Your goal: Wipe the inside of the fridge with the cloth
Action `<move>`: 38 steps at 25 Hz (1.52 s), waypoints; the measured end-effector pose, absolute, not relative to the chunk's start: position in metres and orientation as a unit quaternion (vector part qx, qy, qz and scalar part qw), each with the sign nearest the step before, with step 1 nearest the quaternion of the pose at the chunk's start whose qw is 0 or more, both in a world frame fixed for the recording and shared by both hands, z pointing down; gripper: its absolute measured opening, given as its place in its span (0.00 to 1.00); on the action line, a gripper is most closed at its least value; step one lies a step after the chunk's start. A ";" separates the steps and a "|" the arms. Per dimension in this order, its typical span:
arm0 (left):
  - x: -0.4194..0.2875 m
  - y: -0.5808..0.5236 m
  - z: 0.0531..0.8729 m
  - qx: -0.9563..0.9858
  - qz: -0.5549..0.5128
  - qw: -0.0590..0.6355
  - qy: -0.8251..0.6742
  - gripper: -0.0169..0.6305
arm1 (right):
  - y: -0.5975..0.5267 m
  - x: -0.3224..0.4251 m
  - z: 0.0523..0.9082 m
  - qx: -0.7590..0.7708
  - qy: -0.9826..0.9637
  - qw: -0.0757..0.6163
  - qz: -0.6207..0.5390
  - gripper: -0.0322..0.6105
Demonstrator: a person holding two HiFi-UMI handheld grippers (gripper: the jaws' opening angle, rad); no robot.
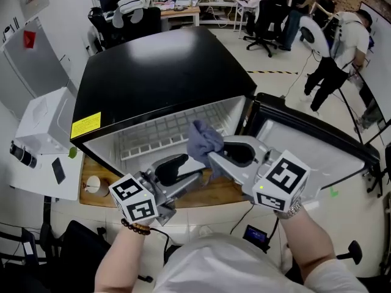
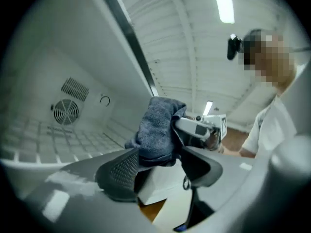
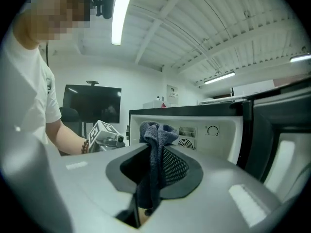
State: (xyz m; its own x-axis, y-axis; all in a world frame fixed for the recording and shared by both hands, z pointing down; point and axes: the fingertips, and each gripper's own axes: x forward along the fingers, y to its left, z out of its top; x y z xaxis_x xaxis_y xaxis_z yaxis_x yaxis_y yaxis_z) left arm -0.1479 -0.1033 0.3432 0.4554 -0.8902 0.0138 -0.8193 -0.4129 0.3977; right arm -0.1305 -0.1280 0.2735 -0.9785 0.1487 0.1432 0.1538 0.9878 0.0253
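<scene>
Cloth (image 1: 204,140) — in front of fridge (image 1: 156,78)

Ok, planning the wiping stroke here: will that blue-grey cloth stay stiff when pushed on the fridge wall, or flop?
Probably floppy: the cloth bunches in folds above the shut right tongs and trails limp between them. Likely light: a narrow pinch carries it. Against the fridge wall it should crumple, not slide flat.

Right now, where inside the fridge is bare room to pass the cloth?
Free: the wire shelf left of the cloth, back to the fan grille. Crowded: the fridge mouth near the door, where the right claw grips the cloth and the open left claw sits close.
</scene>
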 end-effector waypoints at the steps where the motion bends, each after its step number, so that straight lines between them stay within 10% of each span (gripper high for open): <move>1: -0.144 -0.104 0.343 0.836 -0.127 0.201 -0.494 0.48 | -0.126 -0.129 0.273 -0.078 -0.994 0.070 -0.024 0.14; 19: -0.118 -0.109 0.310 0.791 -0.402 0.368 -0.277 0.50 | -0.075 -0.093 0.270 -0.202 -0.974 0.038 -0.101 0.14; 29: -0.110 -0.105 0.306 0.812 -0.391 0.325 -0.287 0.17 | -0.089 -0.083 0.290 -0.205 -0.973 0.080 -0.064 0.15; 38: -0.154 -0.132 0.325 0.792 -0.233 0.210 -0.524 0.12 | -0.131 -0.089 0.328 -0.074 -0.986 0.139 -0.057 0.21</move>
State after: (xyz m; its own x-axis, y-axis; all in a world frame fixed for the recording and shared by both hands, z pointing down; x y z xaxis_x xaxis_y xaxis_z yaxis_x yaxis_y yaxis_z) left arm -0.1543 -0.1323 0.3251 0.3423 -0.9278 -0.1481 -0.7319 -0.3622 0.5772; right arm -0.0891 -0.1306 0.3279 -0.9507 0.1295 0.2818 0.1612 0.9826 0.0923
